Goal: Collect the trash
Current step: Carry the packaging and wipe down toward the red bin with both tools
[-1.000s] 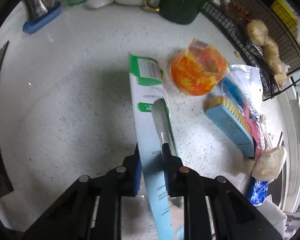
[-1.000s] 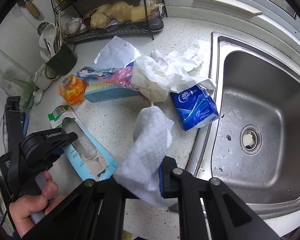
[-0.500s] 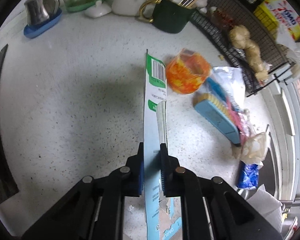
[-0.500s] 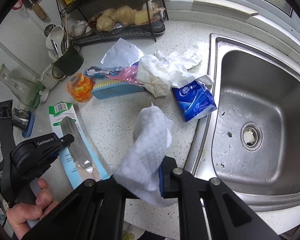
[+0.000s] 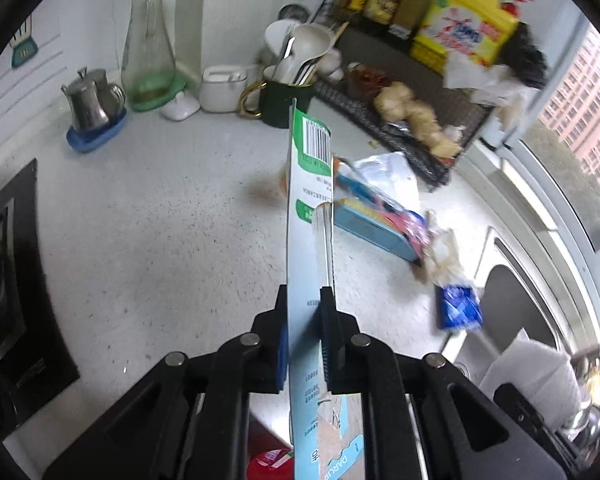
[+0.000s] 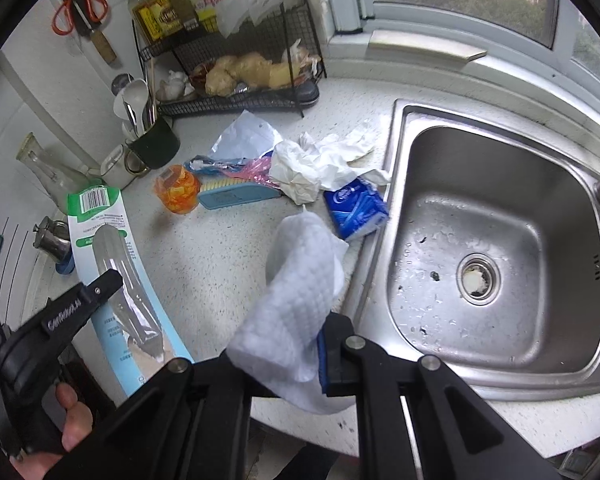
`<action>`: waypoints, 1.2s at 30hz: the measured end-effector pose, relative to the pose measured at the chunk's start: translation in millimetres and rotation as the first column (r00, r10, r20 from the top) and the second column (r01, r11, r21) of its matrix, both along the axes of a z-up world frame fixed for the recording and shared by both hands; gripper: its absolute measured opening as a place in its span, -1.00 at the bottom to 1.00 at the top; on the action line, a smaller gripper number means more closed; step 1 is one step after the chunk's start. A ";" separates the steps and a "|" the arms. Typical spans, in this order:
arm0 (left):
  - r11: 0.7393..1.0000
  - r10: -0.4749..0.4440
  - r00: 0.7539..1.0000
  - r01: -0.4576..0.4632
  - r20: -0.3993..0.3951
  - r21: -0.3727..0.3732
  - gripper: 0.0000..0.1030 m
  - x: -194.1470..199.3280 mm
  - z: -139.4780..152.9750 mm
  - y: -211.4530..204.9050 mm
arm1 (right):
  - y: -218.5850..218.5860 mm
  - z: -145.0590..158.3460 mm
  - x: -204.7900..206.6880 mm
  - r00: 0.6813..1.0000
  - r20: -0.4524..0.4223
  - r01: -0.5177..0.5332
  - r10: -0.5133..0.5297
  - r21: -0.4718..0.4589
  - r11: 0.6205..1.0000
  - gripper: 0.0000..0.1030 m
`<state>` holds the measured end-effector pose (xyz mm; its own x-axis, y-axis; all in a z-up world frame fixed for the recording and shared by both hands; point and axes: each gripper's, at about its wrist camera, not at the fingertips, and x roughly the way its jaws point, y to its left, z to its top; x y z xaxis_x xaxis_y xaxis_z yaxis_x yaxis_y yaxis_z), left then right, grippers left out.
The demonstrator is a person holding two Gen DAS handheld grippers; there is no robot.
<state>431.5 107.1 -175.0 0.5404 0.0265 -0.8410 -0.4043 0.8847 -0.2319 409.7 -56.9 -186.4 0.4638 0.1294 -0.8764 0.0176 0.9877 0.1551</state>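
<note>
The left gripper (image 5: 304, 336) is clamped on a light, stiff card pack (image 5: 310, 200), edge-on. The right gripper (image 6: 300, 344) pinches a soft wipe (image 6: 300, 280), held off the counter's (image 6: 220, 248) front edge by its lower end; it looks limp, likely to sag.

Green-and-blue barcoded card package (image 5: 306, 216); white dimpled wipe (image 6: 300, 280); blue tissue pack (image 6: 356, 208).
</note>
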 end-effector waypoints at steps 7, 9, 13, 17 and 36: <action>0.996 -0.087 0.995 0.085 0.059 0.031 -0.78 -63.6 31.9 -44.0 | -19.3 21.7 -57.6 0.999 0.053 0.003 -0.003 -0.004 1.000 -0.82; 0.993 -0.111 0.991 0.109 0.070 0.038 -0.78 -82.4 40.1 -56.5 | -27.3 28.2 -78.1 0.998 0.069 0.000 0.000 -0.004 1.000 -0.82; 0.980 -0.191 0.977 0.185 0.094 0.067 -0.78 -124.5 57.4 -86.3 | -42.3 40.0 -116.5 0.995 0.102 -0.006 0.007 -0.006 1.000 -0.82; 0.960 -0.274 0.955 0.265 0.116 0.089 -0.78 -170.0 72.8 -115.4 | -60.6 49.7 -158.0 0.991 0.136 -0.013 0.014 -0.009 1.000 -0.82; 0.897 -0.427 0.904 0.417 0.039 0.148 -0.78 -359.1 57.1 -212.3 | -120.7 30.9 -327.4 0.989 0.111 -0.101 0.101 -0.014 0.995 -0.82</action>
